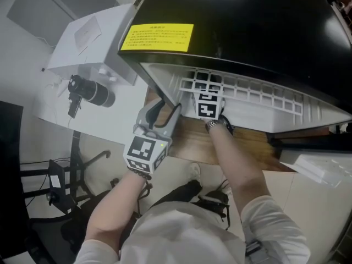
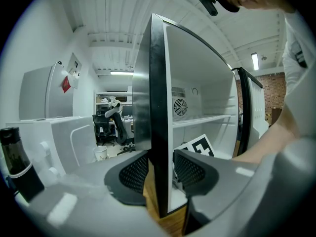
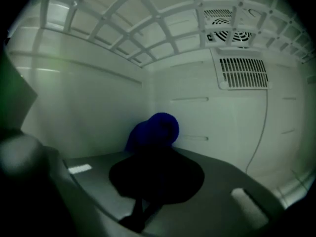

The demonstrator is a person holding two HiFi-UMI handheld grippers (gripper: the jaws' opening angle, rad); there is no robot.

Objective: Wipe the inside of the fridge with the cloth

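The black fridge (image 1: 247, 26) stands open, its white inside facing me. My right gripper (image 3: 156, 152) is deep inside it, shut on a blue cloth (image 3: 155, 128). The cloth presses into the corner where the left inner wall (image 3: 84, 112) meets the back wall (image 3: 207, 117). In the head view only this gripper's marker cube (image 1: 209, 106) shows; its jaws are hidden in the fridge. My left gripper (image 2: 160, 174) grips the black front edge of the fridge's left side wall (image 2: 158, 107), one jaw on each side. It shows at the opening's lower left corner (image 1: 155, 121).
A white wire shelf (image 3: 148, 28) spans overhead inside, with a fan vent (image 3: 244, 73) on the back wall. The opened door (image 1: 91, 34) swings out left and holds a dark bottle (image 1: 92, 92). The fridge stands on a wooden top (image 1: 192, 142). A chair base (image 1: 82, 169) is on the floor.
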